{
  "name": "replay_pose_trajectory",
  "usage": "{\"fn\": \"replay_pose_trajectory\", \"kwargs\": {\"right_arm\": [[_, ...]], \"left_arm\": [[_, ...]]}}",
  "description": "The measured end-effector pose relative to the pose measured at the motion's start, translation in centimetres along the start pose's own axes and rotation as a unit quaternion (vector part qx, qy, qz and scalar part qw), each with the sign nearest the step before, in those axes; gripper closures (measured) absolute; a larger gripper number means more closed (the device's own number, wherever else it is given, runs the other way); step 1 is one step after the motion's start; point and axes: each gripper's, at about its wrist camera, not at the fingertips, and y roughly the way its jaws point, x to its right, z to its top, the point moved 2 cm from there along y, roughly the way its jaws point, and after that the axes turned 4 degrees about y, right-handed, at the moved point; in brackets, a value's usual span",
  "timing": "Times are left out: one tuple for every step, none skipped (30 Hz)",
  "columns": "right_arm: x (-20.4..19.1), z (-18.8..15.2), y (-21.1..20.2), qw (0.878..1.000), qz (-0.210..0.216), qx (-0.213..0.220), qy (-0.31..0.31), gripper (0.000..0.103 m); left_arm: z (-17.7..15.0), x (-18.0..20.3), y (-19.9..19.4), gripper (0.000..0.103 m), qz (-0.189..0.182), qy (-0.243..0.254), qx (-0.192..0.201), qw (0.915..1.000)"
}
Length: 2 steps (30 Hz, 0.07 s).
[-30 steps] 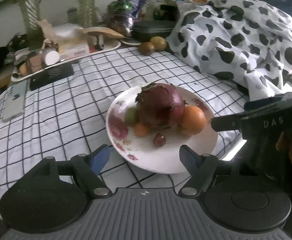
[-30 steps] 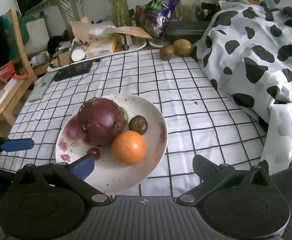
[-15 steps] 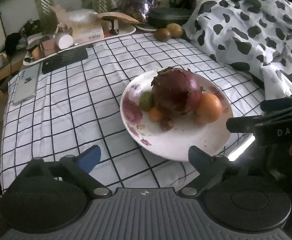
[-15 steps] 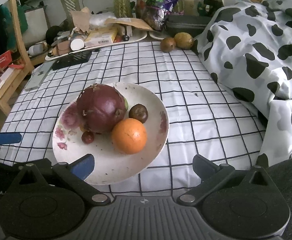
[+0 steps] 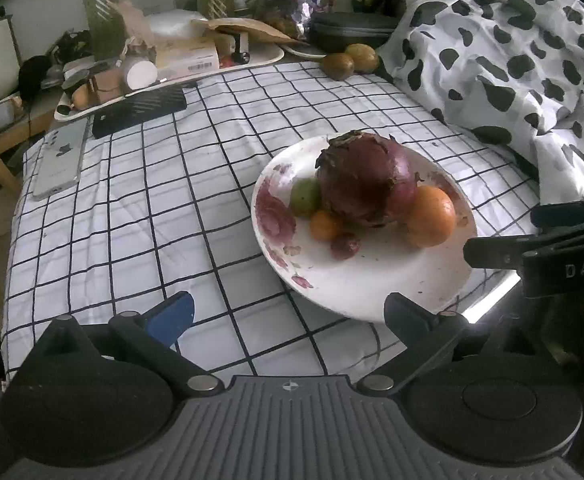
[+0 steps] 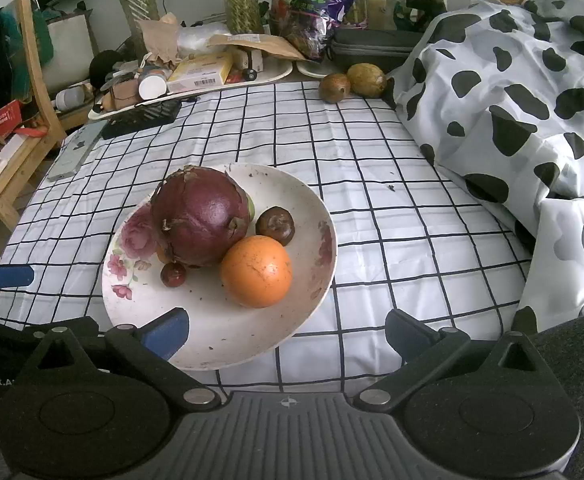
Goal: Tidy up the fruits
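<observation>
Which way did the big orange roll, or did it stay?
No, it stayed. The big orange still sits beside the purple dragon fruit, just in front of the small brown fruit on the plate.

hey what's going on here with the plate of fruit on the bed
A person holds a two-finger tool in each hand over a checkered sheet. The floral plate carries a big purple fruit, an orange and some smaller fruits. Two brownish fruits lie apart at the far edge. The left tool is opening with nothing between its jaws; the right tool is open and empty too.
</observation>
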Motion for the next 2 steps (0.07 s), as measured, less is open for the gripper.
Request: {"fn": "replay_pose_trajectory", "kwargs": {"right_arm": [[0.0,0.0,0.0,1.0,0.0,0.0,0.0,0.0],[0.0,0.01,0.0,1.0,0.0,0.0,0.0,0.0]], "left_arm": [[-0.01,0.03,-0.04,0.0,0.001,0.0,0.001,1.0],[0.01,0.1,-0.05,0.0,0.002,0.001,0.002,1.0]]}}
